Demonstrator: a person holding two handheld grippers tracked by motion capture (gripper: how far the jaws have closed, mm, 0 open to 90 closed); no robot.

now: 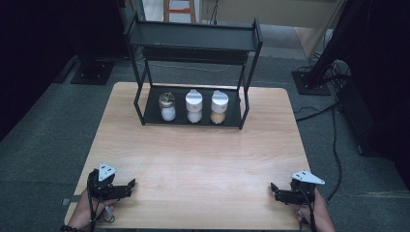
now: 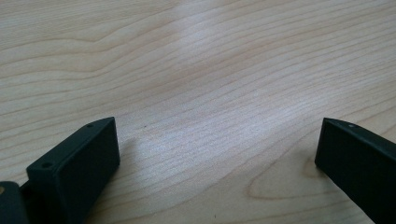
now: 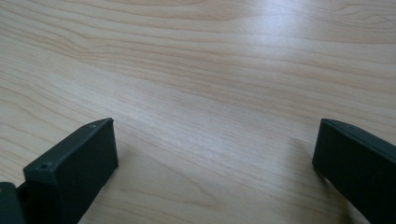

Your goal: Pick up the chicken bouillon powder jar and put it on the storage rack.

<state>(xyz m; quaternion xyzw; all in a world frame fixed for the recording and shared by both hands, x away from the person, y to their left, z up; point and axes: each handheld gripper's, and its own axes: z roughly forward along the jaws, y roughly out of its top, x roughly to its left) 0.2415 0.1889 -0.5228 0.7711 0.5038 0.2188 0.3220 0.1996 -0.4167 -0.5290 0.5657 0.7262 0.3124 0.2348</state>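
While both grippers' fingers wide, empty: three jars (image 1: pixel 193 107) far off in rack (image 1: pixel 140 104), bare table (image 1: pixel 203 159) btwn.

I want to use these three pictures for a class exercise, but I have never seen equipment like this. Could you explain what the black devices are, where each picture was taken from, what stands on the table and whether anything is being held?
A person sits at a wooden table and holds a hand-operated two-jaw gripper in each hand: the left gripper and the right gripper. No robot arm is involved.

The high view comes from a fixed camera above the person, looking forward and down. The other two come from cameras riding on the grippers, looking along their black jaws at the table's wood grain.

At the far side stands a black two-level rack. On its lower shelf are three jars in a row: a glass jar with a metal lid, a white-capped jar of white contents and a white-capped jar of tan contents.

Nothing is held: both grippers' jaws stand wide apart over bare wood.
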